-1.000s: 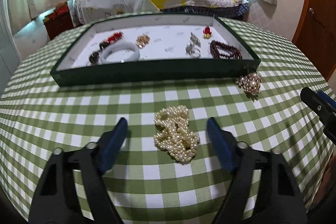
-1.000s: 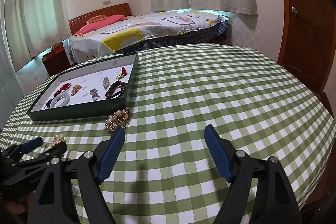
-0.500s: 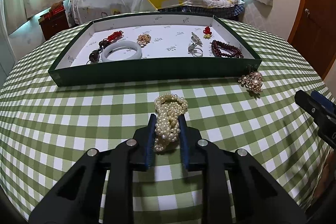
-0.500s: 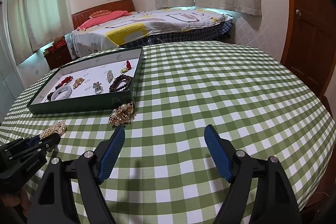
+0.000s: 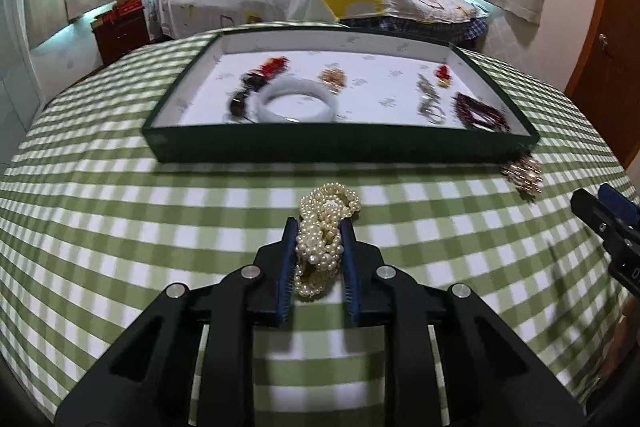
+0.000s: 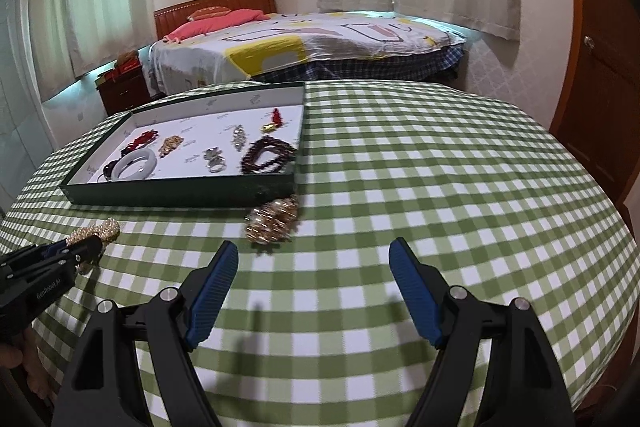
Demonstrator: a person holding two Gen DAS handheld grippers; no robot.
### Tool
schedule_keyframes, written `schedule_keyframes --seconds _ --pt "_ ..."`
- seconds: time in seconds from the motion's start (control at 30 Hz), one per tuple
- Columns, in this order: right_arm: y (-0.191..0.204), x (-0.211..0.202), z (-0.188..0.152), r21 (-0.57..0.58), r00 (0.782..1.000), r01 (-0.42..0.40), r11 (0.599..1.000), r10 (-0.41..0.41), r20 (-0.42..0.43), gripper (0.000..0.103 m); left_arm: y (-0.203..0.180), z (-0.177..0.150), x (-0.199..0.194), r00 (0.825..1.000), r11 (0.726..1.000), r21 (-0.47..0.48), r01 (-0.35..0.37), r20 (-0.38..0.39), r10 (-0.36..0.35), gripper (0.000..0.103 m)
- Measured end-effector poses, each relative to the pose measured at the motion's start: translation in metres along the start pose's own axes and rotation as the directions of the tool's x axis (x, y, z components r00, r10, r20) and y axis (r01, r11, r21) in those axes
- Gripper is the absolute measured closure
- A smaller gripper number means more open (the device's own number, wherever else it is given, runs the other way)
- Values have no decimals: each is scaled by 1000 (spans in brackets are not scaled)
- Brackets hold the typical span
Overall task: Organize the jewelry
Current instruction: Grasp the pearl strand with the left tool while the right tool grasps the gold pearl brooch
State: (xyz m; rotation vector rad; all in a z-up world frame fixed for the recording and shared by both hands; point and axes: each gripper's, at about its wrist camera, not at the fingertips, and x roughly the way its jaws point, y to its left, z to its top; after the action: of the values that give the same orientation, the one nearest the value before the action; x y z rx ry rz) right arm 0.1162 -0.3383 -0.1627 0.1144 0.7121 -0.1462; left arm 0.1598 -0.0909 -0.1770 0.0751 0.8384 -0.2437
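My left gripper is shut on a cream pearl necklace, bunched between its blue pads just above the checked cloth. It also shows in the right wrist view. A dark green tray with a white floor stands beyond it and holds a white bangle, dark red beads, a silver piece and small red and gold pieces. A gold and pearl cluster lies on the cloth by the tray's near right corner, also in the right wrist view. My right gripper is open and empty, near that cluster.
The round table has a green and white checked cloth and drops off at its curved edge. A bed, a small wooden cabinet and a wooden door stand beyond the table.
My left gripper closed on the pearl necklace and has lifted it slightly toward the tray. My right gripper has moved closer to the gold and pearl cluster, still open.
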Motion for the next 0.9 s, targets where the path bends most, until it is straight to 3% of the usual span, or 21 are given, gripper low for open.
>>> schedule_keyframes --seconds 0.3,0.8,0.87,0.9 --pt "18 20 13 -14 999 -25 1000 25 -33 27 50 10 -1 1000 996 -89 -18 -11 17 82" --pt "14 53 28 13 989 -9 1000 11 -145 28 81 15 1 999 992 -121 -37 -17 35 82" --pt "14 57 27 17 987 -16 1000 18 -163 37 82 15 1 999 992 -123 -34 -19 32 82" --pt "14 58 26 18 985 -19 1000 22 -171 46 82 15 1 999 992 -124 -33 -20 31 82"
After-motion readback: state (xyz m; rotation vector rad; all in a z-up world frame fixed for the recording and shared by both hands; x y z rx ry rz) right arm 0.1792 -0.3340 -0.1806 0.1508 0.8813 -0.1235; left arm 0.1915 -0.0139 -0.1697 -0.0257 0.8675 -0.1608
